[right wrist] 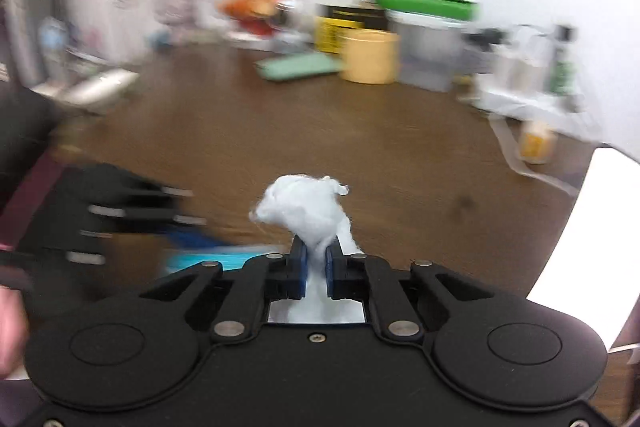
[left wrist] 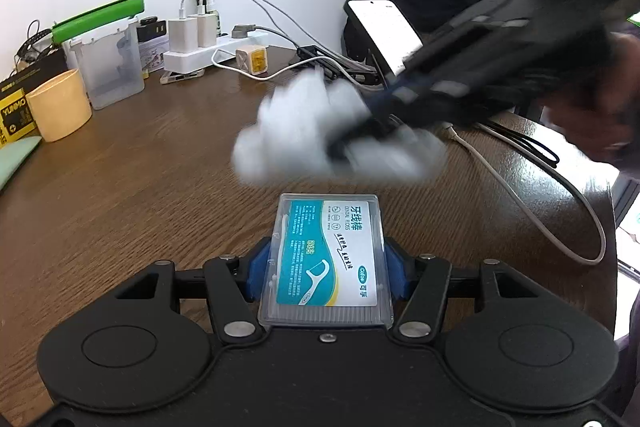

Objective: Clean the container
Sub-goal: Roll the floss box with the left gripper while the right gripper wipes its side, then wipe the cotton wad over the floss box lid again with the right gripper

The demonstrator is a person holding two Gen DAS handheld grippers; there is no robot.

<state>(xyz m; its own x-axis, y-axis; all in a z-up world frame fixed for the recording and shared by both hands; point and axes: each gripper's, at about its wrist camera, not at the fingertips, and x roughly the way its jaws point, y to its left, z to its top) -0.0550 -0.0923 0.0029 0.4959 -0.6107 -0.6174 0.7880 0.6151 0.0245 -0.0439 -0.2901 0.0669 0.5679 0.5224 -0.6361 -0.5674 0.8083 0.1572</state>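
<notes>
My left gripper [left wrist: 326, 267] is shut on a clear plastic dental floss box [left wrist: 326, 259] with a teal and white label, held flat above the brown table [left wrist: 140, 187]. My right gripper [right wrist: 316, 259] is shut on a crumpled white tissue [right wrist: 308, 211]. In the left wrist view the right gripper [left wrist: 352, 139] comes in from the upper right, blurred, with the tissue [left wrist: 288, 135] just beyond the box's far edge. In the right wrist view the left gripper [right wrist: 120, 215] and the teal box [right wrist: 208, 259] are a blur at the lower left.
At the table's back stand a yellow cup [left wrist: 60, 107], a clear container with a green lid [left wrist: 108, 63], a power strip with chargers [left wrist: 200, 47], cables and a phone on a stand [left wrist: 384, 31]. A white cable [left wrist: 560, 211] loops at the right.
</notes>
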